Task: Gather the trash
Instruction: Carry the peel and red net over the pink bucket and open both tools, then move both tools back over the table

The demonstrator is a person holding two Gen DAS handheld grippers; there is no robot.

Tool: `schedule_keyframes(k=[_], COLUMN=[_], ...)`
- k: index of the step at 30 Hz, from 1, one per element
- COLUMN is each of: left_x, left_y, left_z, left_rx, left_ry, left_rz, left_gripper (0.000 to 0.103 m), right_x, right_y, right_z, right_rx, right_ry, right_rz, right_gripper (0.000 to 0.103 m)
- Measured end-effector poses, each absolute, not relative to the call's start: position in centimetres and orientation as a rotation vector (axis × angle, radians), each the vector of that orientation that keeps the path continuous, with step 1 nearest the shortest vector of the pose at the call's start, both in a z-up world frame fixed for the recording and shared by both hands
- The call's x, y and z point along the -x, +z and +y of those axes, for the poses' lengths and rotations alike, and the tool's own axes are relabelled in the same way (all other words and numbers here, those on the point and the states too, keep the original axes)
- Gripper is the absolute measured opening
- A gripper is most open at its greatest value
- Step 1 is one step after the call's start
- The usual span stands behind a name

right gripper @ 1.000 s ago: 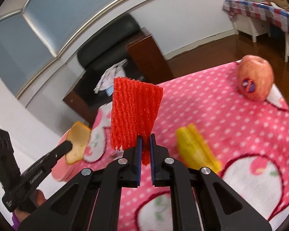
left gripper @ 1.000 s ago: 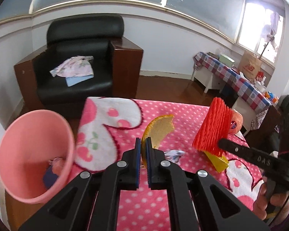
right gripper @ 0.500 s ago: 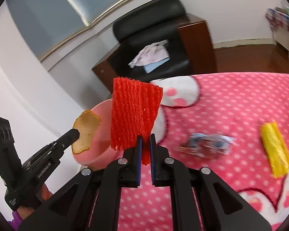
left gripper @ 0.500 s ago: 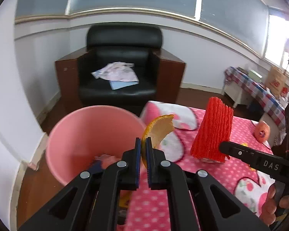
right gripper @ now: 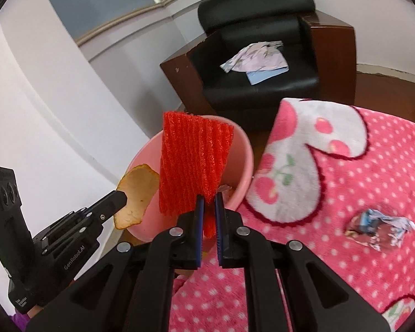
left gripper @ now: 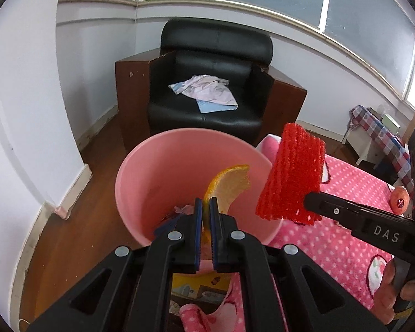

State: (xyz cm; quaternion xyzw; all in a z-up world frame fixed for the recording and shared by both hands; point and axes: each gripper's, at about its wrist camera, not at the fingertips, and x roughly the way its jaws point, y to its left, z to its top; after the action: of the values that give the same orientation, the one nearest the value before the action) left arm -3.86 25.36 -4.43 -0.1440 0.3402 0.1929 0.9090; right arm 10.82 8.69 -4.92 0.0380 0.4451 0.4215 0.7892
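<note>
A pink bin [left gripper: 157, 182] [right gripper: 243, 163] stands on the floor at the edge of the pink polka-dot blanket [left gripper: 343, 238] [right gripper: 379, 188]; some trash lies at its bottom. My left gripper [left gripper: 205, 207] is shut on an orange peel [left gripper: 231, 184] [right gripper: 137, 193] and holds it over the bin's mouth. My right gripper [right gripper: 208, 207] is shut on a red foam fruit net [right gripper: 193, 166] [left gripper: 293, 177], which hangs above the bin's right rim. A crumpled wrapper [right gripper: 379, 228] lies on the blanket to the right.
A black armchair [left gripper: 207, 83] [right gripper: 262, 47] with cloths on its seat stands behind the bin. White wall and wooden floor [left gripper: 66, 221] lie to the left. An apple [left gripper: 399, 202] rests far right on the blanket, and a table with a checked cloth [left gripper: 379, 130] stands beyond.
Both grippers have swung left from over the blanket to the pink bin, carrying the peel and the red net. The yellow item has left the right wrist view.
</note>
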Motion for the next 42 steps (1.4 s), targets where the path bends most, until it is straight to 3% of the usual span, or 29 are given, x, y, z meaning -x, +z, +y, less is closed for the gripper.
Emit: schedule_keyframes(k=[10,14,16,20,29,42], left_x=[4.3,4.5,4.7,4.7,3.7,0.3], left_y=[-5.2,-5.0,-4.8,-4.2,-3.1,-3.7], left_z=[26.6,26.9,27.0,26.5,22.7,13.8], left_rx=[0.326,0.333,0.336,0.332,0.292,0.174], left_ry=[0.422,0.430,0.427,0.414,0.318,0.126], left_rz=[0.720,0.710,0.701,0.690,0.678,0.725], left_gripper=[0.006,0.012,0.016,0.020,0.044,0.053], right_x=[-10.7,-10.8,-10.6,-10.3,-8.4,-7.7], right_y=[-6.1,-6.3,-6.2,-5.7,-4.6,-5.9], right_z=[11.4,11.7,11.5,10.9,5.2,-9.6], right_rx=[-0.044,-0.059,-0.062,-0.069,-0.044,-0.079], right_ry=[0.923,0.922,0.924,0.928,0.851,0.572], right_rz=[0.987,0.990,0.984,0.969,0.884,0.857], right_gripper=[0.009,0.027,0.029,0.029,0.030,0.030])
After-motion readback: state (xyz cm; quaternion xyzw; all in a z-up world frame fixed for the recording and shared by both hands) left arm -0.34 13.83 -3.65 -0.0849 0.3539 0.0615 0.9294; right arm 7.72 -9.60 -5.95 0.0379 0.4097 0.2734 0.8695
